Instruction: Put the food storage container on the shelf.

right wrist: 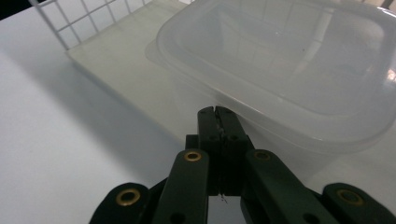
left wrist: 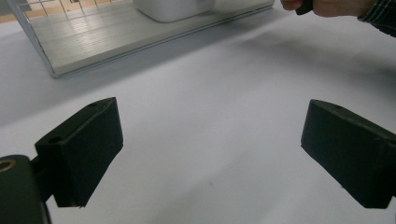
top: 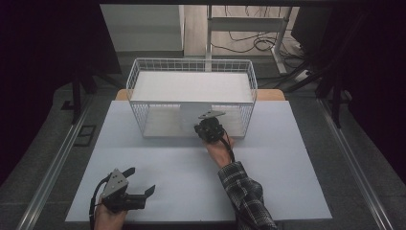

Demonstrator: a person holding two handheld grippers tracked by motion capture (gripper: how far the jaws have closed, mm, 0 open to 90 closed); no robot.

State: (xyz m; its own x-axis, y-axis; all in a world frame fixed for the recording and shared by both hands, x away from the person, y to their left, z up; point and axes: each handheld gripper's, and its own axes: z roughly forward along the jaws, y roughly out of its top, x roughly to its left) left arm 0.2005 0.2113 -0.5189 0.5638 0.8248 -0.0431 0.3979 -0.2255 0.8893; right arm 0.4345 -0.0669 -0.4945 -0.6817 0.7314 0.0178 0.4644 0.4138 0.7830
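**Right tongs at the tub, left tongs waiting**

Nearest the high camera, the left tongs [top: 140,183] lay low on the white surface [top: 287,191] with their jaws spread wide and nothing between them; the left gripper view showed bare surface in the gap. They sat well apart from the work.

Farther off, the right tongs [top: 207,125] reached into the open front of the wire rack [top: 139,76], at its lower shelf [top: 160,125]. Their jaws were pressed fully together. In the right gripper view the tips [right wrist: 217,114] met just beside the near wall of the tub [right wrist: 289,60], under its rim. Whether they pinched the rim's edge or only touched the wall could not be told.

The tub, a clear plastic container, stood on that lower shelf, close to its front edge, and looked empty.

Judging by this, the step in hand was getting a hold on the tub, or nudging it, at the rack's front. If it was to come out, the next move would call for a steady, level pull toward the person, keeping the tub clear of the upper shelf [top: 191,86]. A thin rim pinch could slip, so the left tongs might be needed to take the far side once the tub left the rack.
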